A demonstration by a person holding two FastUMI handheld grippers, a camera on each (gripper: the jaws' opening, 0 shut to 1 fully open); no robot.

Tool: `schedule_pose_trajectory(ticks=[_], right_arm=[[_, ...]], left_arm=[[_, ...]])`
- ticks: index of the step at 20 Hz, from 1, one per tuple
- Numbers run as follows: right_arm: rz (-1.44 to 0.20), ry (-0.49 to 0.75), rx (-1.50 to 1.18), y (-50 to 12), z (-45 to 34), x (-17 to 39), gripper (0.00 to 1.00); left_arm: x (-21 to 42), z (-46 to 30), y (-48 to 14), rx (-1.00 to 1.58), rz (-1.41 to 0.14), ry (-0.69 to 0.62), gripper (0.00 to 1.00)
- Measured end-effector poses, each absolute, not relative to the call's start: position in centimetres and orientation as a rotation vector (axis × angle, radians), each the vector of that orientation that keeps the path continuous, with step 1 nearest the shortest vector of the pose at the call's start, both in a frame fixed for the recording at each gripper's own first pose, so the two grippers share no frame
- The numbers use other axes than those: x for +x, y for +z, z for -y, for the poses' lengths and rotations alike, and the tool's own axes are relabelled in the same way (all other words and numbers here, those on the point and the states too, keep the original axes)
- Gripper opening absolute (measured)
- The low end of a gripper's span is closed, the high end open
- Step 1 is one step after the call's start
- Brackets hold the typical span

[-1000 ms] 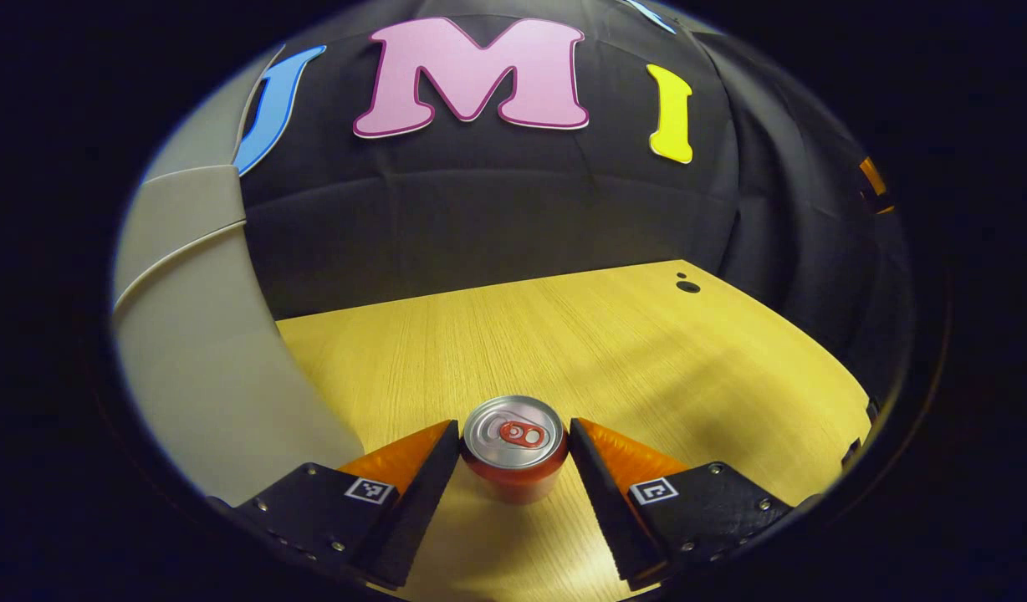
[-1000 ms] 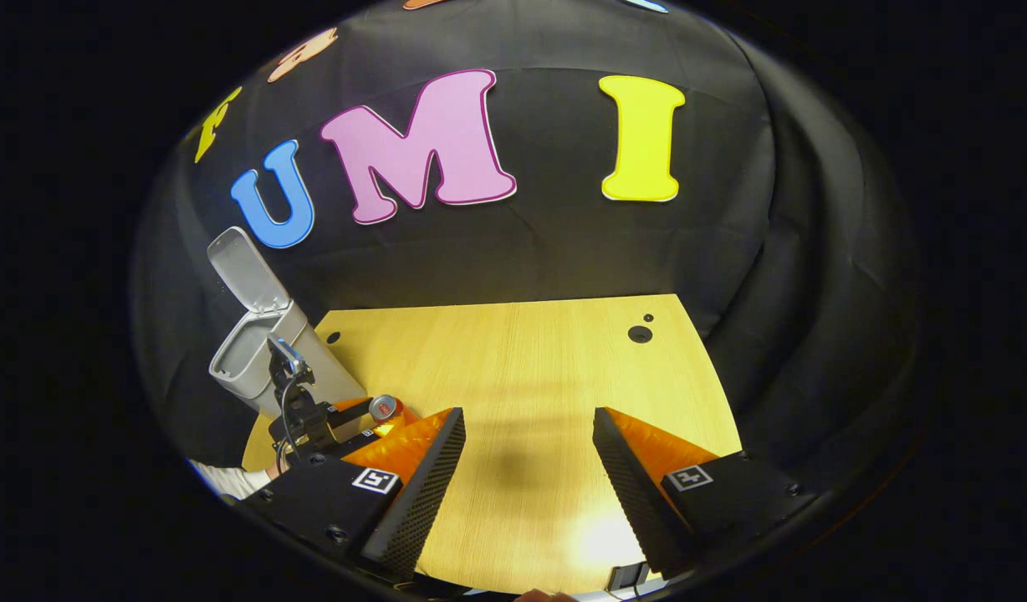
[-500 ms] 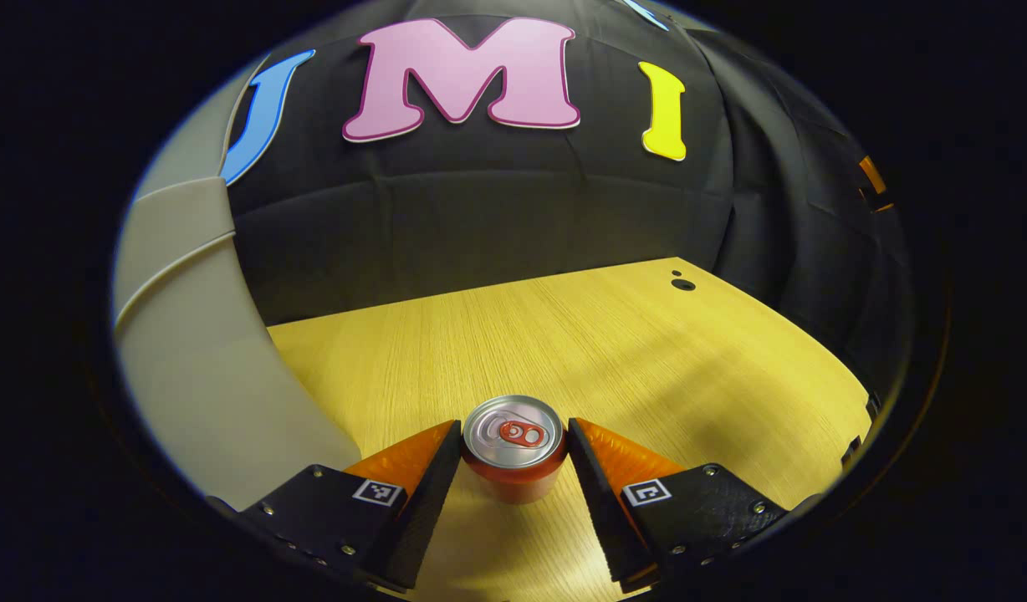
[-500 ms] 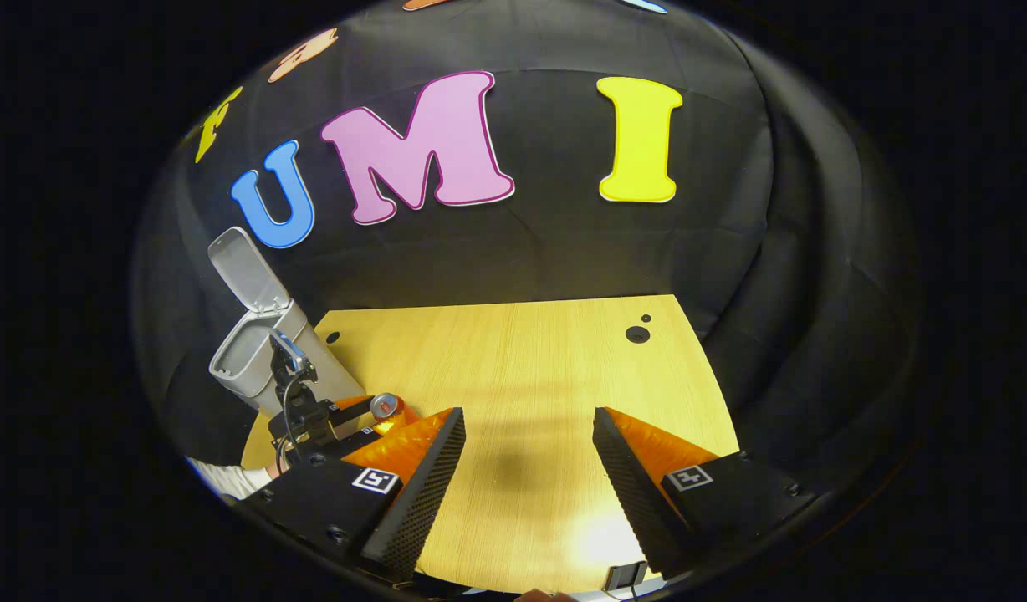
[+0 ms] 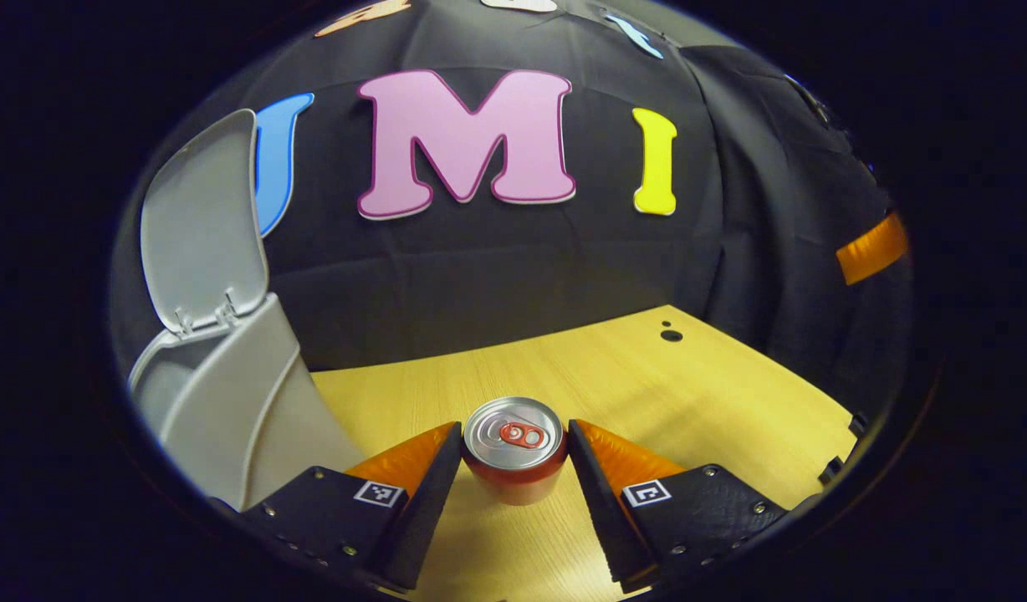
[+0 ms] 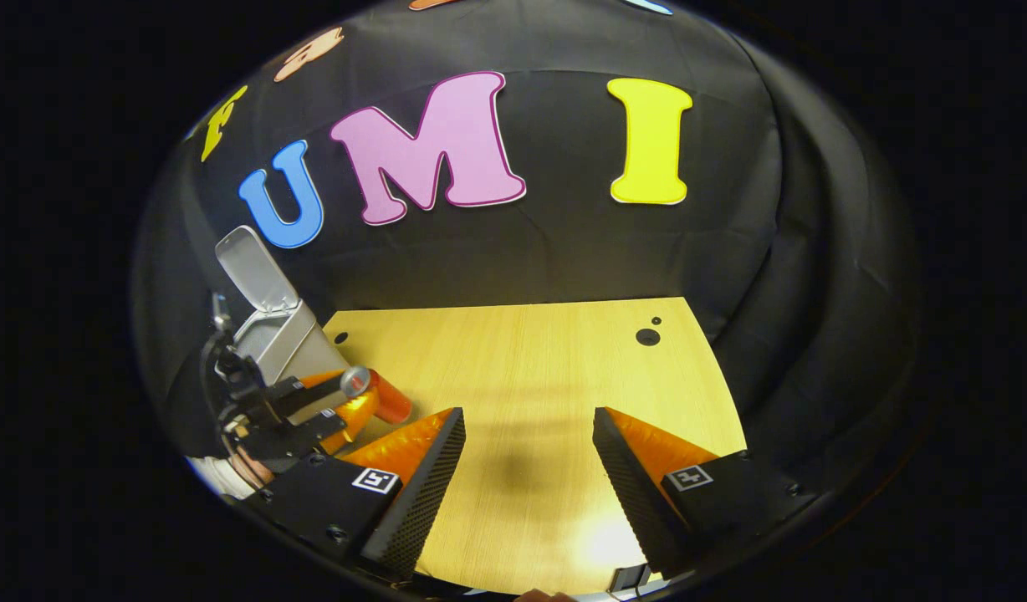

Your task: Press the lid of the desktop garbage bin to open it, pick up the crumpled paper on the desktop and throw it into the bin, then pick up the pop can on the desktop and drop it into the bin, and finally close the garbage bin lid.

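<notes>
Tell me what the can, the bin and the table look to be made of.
Can: metal, likely aluminium; its top is bare and shiny with a pull tab, the side coated glossy red.
Bin: looks like matte grey moulded plastic, with a thin hinged lid standing open.
Table: pale wood grain, smooth; solid wood or laminate cannot be told.

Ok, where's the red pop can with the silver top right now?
The red pop can is clamped between the left gripper fingers, lifted off the wooden table, right of the open grey bin.
</notes>
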State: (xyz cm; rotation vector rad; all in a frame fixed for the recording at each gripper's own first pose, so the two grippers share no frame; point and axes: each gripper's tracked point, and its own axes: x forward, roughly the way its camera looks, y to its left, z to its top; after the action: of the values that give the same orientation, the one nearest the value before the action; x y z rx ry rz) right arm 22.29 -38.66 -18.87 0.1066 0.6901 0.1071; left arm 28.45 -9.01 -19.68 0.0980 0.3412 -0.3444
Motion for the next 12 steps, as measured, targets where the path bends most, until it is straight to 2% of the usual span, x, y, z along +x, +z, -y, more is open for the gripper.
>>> schedule_pose_trajectory(ticks=[5, 12], right_arm=[[-0.682, 0.143, 0.112, -18.7, 36.8, 22.7, 0.99], [-0.664, 0.201, 0.093, -18.2, 34.2, 22.6, 0.99]], left_arm=[[27.8, 5.7, -10.9, 0.077, -0.232, -0.307, 0.80], [26.6, -2.0, -2.2, 0.124, -0.100, -0.201, 0.80]])
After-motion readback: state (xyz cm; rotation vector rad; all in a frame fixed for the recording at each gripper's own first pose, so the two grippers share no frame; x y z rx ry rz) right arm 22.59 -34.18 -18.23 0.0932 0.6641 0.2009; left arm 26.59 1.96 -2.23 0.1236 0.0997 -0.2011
